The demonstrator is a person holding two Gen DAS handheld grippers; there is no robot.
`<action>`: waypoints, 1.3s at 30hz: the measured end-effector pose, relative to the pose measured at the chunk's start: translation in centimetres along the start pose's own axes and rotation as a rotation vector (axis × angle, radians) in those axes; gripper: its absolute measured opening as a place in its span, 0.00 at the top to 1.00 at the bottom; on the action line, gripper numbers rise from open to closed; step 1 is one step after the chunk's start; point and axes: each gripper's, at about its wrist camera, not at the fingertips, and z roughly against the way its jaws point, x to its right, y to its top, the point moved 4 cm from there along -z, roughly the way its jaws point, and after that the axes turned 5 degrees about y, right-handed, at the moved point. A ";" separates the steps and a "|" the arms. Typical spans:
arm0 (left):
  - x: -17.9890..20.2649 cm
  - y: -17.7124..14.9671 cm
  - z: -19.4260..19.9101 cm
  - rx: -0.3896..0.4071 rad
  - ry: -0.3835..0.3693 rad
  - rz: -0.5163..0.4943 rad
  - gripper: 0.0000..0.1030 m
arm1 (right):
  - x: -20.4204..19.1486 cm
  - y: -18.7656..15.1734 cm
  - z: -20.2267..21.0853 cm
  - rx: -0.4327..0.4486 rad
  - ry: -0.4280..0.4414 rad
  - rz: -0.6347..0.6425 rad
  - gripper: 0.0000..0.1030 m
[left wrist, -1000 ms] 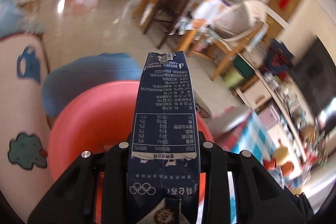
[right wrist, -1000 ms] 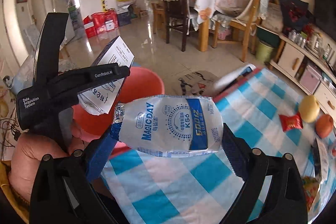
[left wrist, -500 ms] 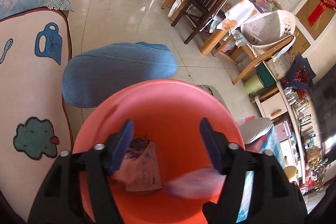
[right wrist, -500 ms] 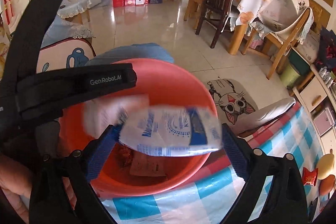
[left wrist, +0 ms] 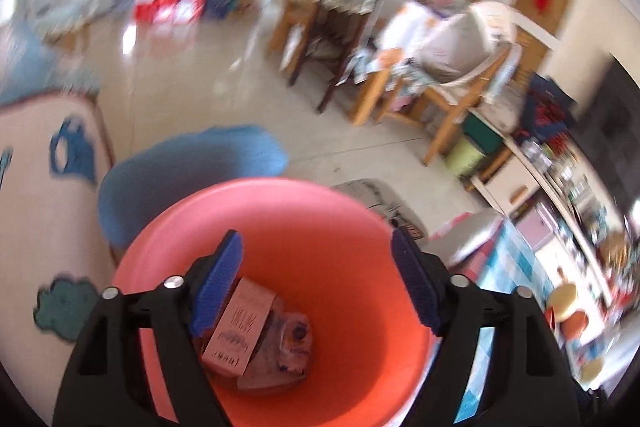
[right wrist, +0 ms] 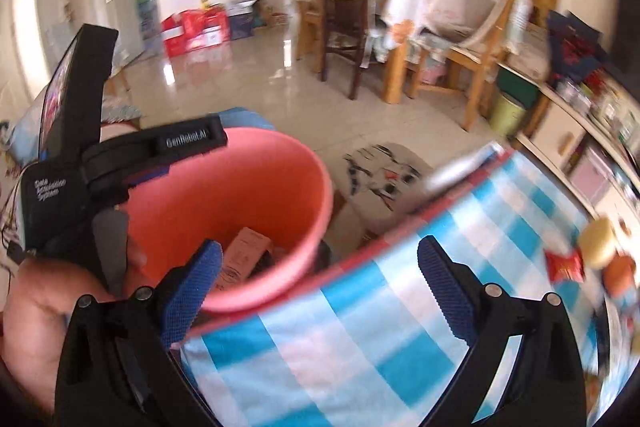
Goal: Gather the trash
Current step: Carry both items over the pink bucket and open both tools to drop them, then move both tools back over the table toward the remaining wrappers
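Now both hand-held grippers gaping (left (left wrist: pixel 316 279), right (right wrist: pixel 318 285)), carton (left wrist: pixel 240 327) lengthwise in pink bin (left wrist: pixel 360 227).

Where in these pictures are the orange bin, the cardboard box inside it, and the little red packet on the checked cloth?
orange bin (left wrist: pixel 320 211), left wrist view, inner back wall.
cardboard box (left wrist: pixel 236 331), left wrist view, printed top face.
red packet (right wrist: pixel 565 266), right wrist view, middle of the wrapper.

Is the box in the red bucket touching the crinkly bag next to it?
Touching. In the left wrist view the pink box lies on the crinkled bag at the bottom of the red bucket, with no gap between them.
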 end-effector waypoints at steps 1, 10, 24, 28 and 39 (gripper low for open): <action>0.9 -0.2 0.5 0.027 -0.026 -0.028 0.18 | 0.5 -0.6 0.8 0.002 -0.012 -0.025 0.06; 6.6 -2.4 4.4 0.193 -0.292 -0.149 0.10 | 5.1 -6.1 7.6 0.058 -0.106 -0.205 0.06; 11.2 -4.8 6.6 0.119 -0.438 -0.302 0.10 | 9.1 -12.3 14.7 0.144 -0.225 -0.276 0.06; 12.0 -5.7 7.4 0.116 -0.464 -0.331 0.10 | 10.2 -13.5 16.4 0.183 -0.232 -0.322 0.06; 15.3 -9.1 8.9 0.076 -0.493 -0.413 0.10 | 14.9 -15.9 20.6 0.269 -0.284 -0.428 0.06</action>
